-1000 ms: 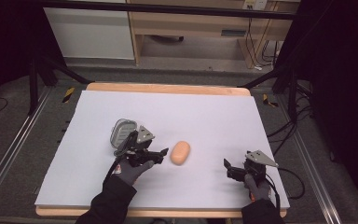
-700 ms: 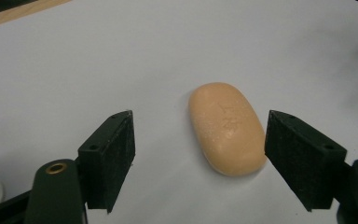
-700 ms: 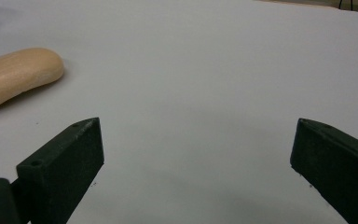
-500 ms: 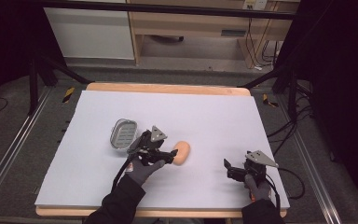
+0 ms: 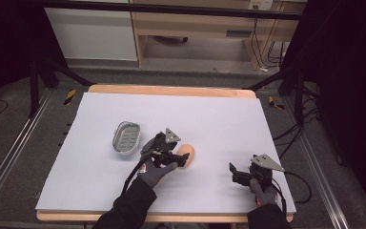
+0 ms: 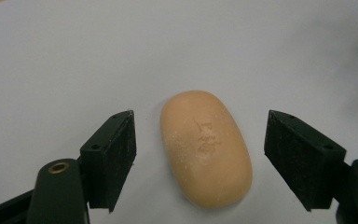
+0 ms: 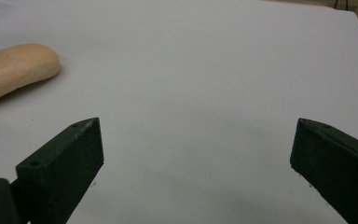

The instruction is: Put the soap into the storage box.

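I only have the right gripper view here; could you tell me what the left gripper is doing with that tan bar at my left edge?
Observer: The left gripper is open, jaws either side of the soap bar, not touching it.
Operator: Thank you. Is the bar plain?
Observer: No, letters are stamped into its top.
Operator: Anything else on the table?
Observer: A grey soap dish sits beyond the left gripper, apart from the bar.
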Demonstrator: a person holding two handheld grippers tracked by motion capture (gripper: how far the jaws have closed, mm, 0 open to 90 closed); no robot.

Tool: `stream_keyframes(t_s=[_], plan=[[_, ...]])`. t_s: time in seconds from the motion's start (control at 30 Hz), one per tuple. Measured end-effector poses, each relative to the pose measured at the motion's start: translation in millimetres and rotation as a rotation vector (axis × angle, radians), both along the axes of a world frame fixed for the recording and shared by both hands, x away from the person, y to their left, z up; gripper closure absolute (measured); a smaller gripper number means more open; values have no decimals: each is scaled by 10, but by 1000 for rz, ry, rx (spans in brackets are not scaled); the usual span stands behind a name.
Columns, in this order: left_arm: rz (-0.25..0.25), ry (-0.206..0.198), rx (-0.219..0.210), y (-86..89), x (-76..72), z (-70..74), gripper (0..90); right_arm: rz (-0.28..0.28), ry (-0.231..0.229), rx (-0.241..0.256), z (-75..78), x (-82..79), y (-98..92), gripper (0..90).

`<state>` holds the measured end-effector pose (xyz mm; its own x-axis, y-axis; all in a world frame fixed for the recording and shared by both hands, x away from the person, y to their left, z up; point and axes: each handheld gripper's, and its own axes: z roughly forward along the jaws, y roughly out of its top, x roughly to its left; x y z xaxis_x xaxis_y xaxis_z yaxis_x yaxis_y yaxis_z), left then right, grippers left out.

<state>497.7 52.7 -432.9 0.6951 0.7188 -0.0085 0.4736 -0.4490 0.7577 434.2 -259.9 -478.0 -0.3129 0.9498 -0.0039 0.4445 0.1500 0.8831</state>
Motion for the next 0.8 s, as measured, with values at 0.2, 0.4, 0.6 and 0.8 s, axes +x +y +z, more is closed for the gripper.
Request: stream_keyframes(t_s=[0.2,0.4,0.6,0.8], plan=[[-2,12,14,-76,38,-49,238,3,-2,7,3,-6,-9,28],[-1,24,38,-162,77,-118,233,16,4,10,0,-2,-8,28],[10,50,55,-215,128,-187,222,17,16,9,-4,1,-6,28],[15,69,72,-239,156,-227,214,16,20,4,-6,4,-5,28]])
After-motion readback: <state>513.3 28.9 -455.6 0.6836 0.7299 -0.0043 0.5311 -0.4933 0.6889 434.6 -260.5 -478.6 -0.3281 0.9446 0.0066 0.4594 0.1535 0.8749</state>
